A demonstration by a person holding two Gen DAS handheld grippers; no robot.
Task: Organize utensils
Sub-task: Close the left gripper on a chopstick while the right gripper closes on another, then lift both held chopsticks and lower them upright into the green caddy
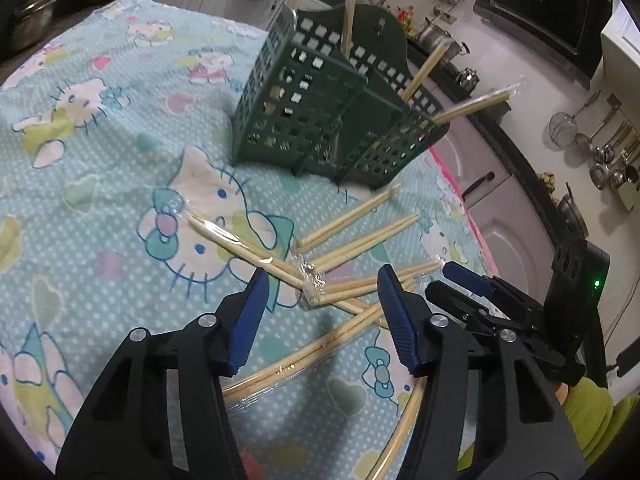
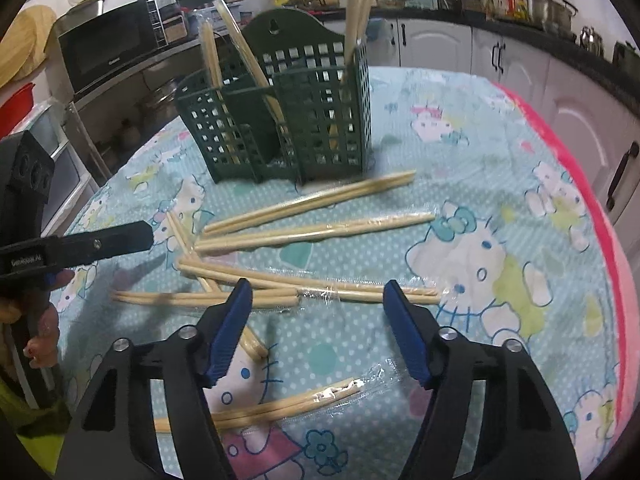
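Note:
A dark green slotted utensil holder [image 1: 316, 120] [image 2: 320, 120] stands on the cartoon-print tablecloth with a few wrapped chopstick pairs upright in it. Several more wrapped chopstick pairs [image 1: 352, 232] [image 2: 316, 230] lie scattered in front of it. My left gripper [image 1: 324, 274] hangs low over the pile, jaws apart, with the crinkled wrapper end of one pair [image 1: 310, 280] between the fingertips, untouched by the pads. My right gripper [image 2: 318, 286] is also open just above a long wrapped pair [image 2: 360, 292] lying crosswise. Another pair [image 2: 288, 404] lies nearer, under its fingers.
The two grippers sit close together; the right one [image 1: 472, 292] shows beside the left, and the left one [image 2: 100, 242] reaches in from the left. The table's pink edge [image 2: 600, 208] curves on the right. Cabinets, pots and a microwave [image 2: 108, 48] ring the table.

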